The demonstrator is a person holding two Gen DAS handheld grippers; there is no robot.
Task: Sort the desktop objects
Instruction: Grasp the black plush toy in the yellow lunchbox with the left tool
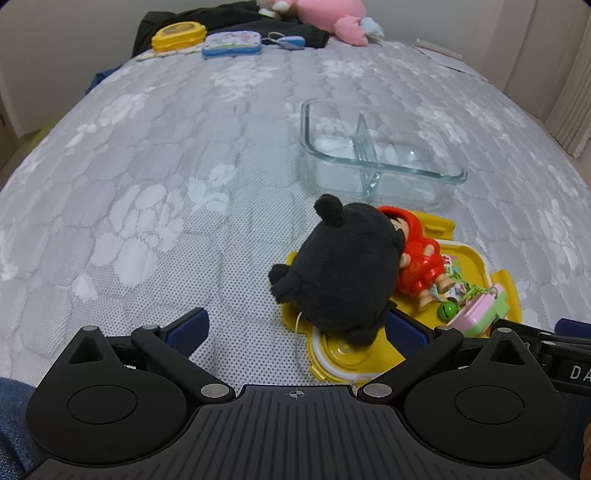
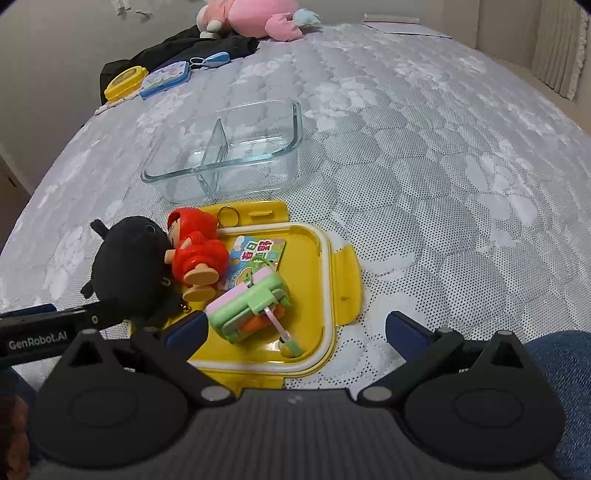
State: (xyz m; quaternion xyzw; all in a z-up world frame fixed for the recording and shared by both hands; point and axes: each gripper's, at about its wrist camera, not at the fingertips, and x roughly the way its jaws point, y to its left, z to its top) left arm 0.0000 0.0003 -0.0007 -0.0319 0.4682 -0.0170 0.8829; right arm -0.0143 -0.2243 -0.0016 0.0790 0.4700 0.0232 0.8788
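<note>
A yellow lid point(image 2: 314, 266) lies on the quilted bed and carries a black plush toy point(image 1: 343, 273), a red-hooded doll keychain point(image 1: 417, 258), a green-and-pink suitcase charm point(image 2: 251, 306) and a small printed card point(image 2: 258, 251). A clear glass container with a divider point(image 1: 376, 147) stands just beyond the lid; it also shows in the right wrist view point(image 2: 229, 151). My left gripper point(image 1: 299, 328) is open, low, with the plush just ahead between its fingers. My right gripper point(image 2: 295, 328) is open over the lid's near edge, the suitcase charm by its left finger.
At the far end of the bed lie a yellow box point(image 1: 179, 35), a blue-rimmed tin point(image 1: 232, 44), a blue keychain point(image 1: 291, 41), dark clothing point(image 2: 207, 46) and a pink plush point(image 2: 258, 14). Papers point(image 2: 402, 27) lie far right. Blue denim point(image 2: 565, 387) shows near right.
</note>
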